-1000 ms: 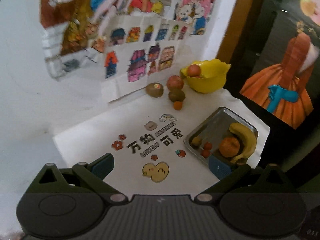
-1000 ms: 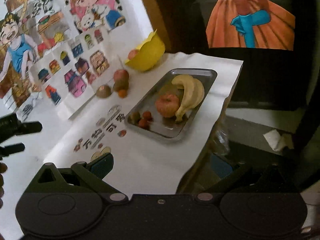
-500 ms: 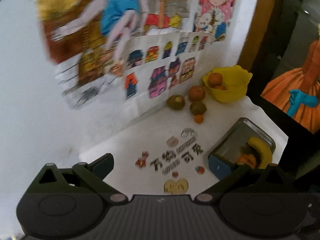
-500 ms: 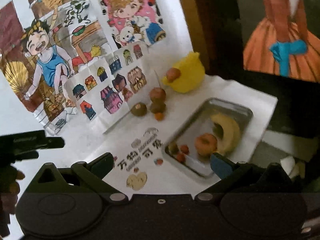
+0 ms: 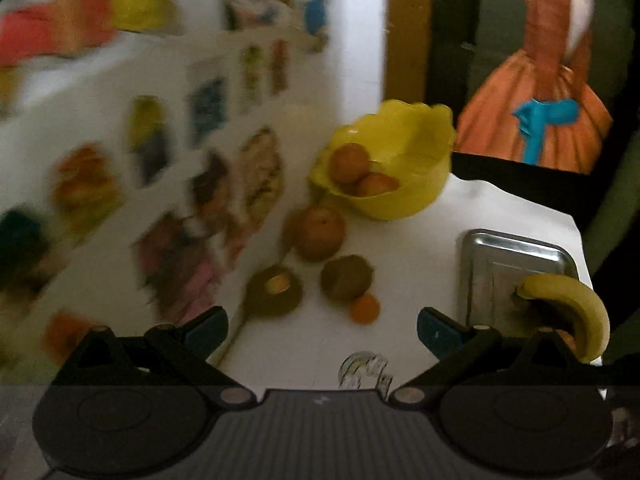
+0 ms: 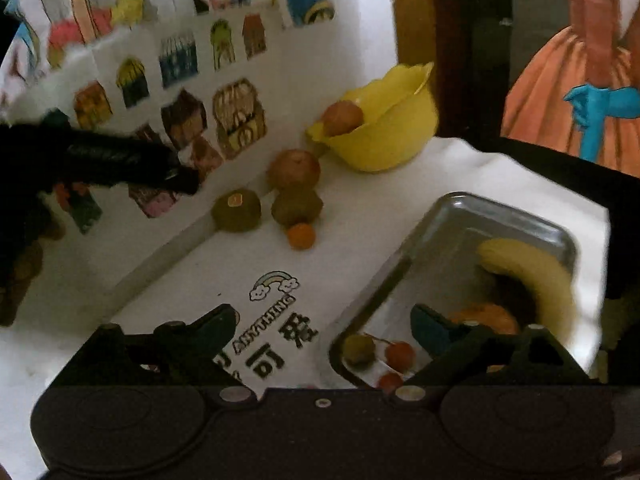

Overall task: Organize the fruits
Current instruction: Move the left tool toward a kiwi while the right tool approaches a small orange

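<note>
Jaws spread and empty, the left gripper (image 5: 322, 326) and right gripper (image 6: 322, 330) hover near the loose brown kiwis (image 5: 346, 283), russet apple (image 5: 320, 232) and small orange fruit (image 5: 365, 308) lying beside the scalloped yellow plastic bowl (image 5: 404, 196), apparently approaching a first pick, which calls for descending over one fruit.
</note>
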{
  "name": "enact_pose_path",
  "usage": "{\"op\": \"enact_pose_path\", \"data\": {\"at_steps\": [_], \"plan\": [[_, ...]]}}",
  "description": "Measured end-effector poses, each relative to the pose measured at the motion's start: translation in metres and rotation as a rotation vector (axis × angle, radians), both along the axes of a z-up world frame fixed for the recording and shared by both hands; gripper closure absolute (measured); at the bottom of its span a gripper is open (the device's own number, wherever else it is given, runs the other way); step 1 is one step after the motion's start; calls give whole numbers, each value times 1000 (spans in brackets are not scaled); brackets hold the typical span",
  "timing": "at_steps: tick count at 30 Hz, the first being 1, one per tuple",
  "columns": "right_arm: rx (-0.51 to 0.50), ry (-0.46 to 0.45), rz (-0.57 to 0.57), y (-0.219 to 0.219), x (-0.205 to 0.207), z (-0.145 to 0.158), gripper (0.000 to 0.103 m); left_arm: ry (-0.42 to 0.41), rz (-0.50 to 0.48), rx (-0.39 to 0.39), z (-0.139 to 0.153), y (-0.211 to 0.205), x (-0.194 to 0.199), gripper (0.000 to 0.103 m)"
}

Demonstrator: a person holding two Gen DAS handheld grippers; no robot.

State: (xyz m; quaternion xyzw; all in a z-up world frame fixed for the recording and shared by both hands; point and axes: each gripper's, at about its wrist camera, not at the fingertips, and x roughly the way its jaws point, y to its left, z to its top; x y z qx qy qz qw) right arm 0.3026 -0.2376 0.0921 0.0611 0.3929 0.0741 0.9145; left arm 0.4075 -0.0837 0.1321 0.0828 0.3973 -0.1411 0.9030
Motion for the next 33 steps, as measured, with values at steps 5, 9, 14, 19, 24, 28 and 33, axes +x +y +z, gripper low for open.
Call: {"op": "enact_pose_path", "data": {"at_steps": [5, 9, 14, 19, 24, 28, 33], "plan": [[-15, -3, 23, 16, 38, -37, 21, -35, -123, -4, -31, -21, 38, 1], [-35, -13, 13, 23, 67, -60, 24, -32, -185, 35, -55, -36, 66, 1], [-68, -16, 6, 30, 96, -78, 24, 7, -244, 70, -79, -49, 94, 4], [-87, -30, -18, 36, 111, -87, 24, 33, -269, 74, -86, -52, 109, 4], [-79, -39, -20, 45, 119, -93, 33, 51, -283, 95, -92, -56, 120, 11], [-71, -41, -25, 51, 126, -95, 43, 70, -261, 80, -98, -55, 126, 20], [-78, -49, -33, 57, 129, -96, 51, 101, -248, 72, -105, -51, 133, 24]]}}
